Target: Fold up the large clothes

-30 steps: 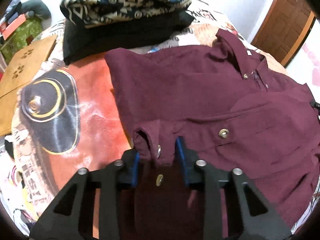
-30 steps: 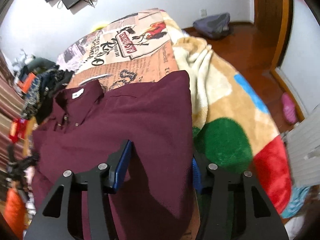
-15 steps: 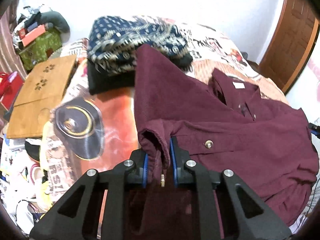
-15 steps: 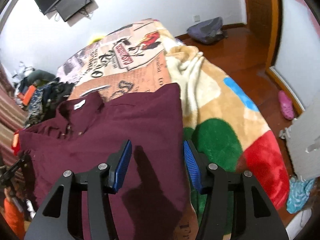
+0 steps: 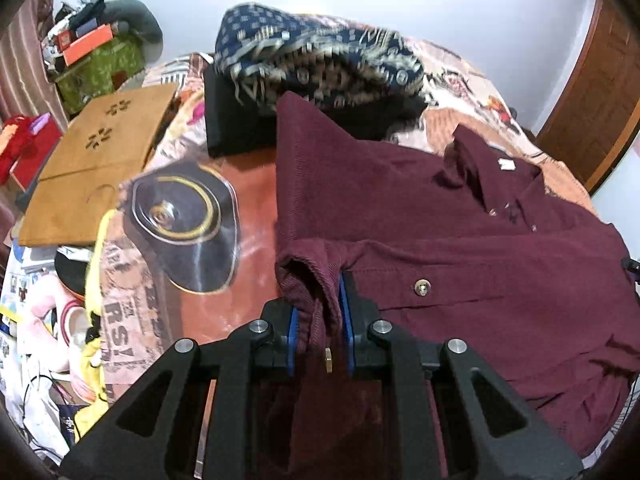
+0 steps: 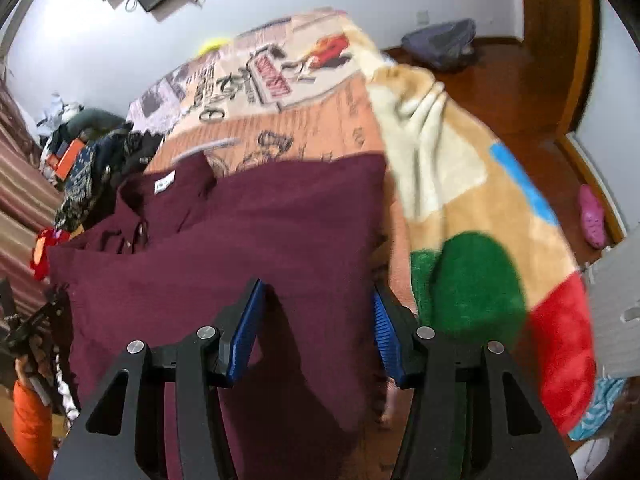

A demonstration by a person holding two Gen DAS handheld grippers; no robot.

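A maroon button shirt (image 5: pixel 460 240) lies spread on the bed, collar toward the far right. My left gripper (image 5: pixel 319 320) is shut on the shirt's sleeve cuff (image 5: pixel 308 276), holding it lifted over the shirt's left side. In the right wrist view the same shirt (image 6: pixel 248 248) fills the middle. My right gripper (image 6: pixel 316 320) is open above the shirt's lower right part, its blue pads (image 6: pixel 246 332) apart and holding nothing.
A stack of folded clothes, patterned navy (image 5: pixel 320 60) on black, sits at the bed's far side. A brown cardboard box (image 5: pixel 92 164) lies left. A multicoloured fleece blanket (image 6: pixel 480 240) hangs over the bed's right edge. Clutter and a pink slipper (image 6: pixel 592 216) are on the floor.
My left gripper closed on the sleeve cuff and lifted it up and back. My right gripper stayed open and shifted slightly over the shirt.
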